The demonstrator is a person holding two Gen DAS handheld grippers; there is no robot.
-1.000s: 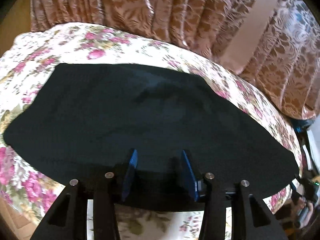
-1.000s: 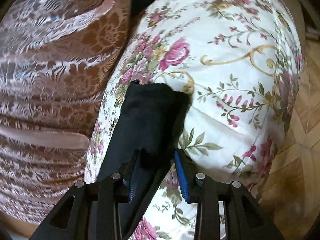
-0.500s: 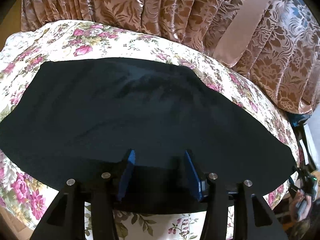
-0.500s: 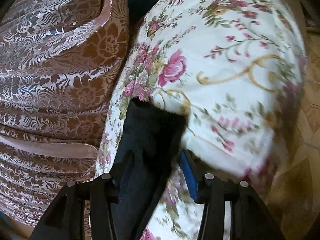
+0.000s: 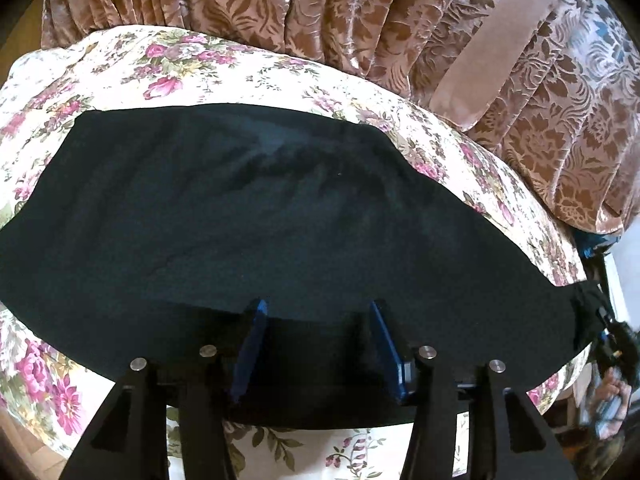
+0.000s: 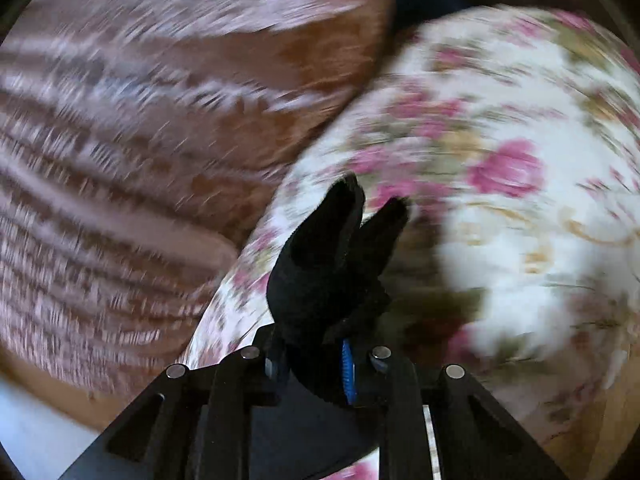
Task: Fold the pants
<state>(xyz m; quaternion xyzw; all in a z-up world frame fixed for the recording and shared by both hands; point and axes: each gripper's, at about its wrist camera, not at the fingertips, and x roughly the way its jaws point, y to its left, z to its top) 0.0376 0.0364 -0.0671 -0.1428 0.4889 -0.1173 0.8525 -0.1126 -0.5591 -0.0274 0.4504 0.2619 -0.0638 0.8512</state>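
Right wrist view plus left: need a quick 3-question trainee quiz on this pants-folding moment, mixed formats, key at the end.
1. True or false: the black pants lie spread on a floral bedspread.
2. What is bunched between the closing jaws of the right tool?
A. curtain
B. black pants fabric
C. nothing
3. Fill in: behind the bed hangs a brown patterned ____.

Key: 1 true; 2 B; 3 curtain.

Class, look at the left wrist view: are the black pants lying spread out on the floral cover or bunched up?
Spread out. The black pants lie flat across the floral cover, with only light wrinkles.
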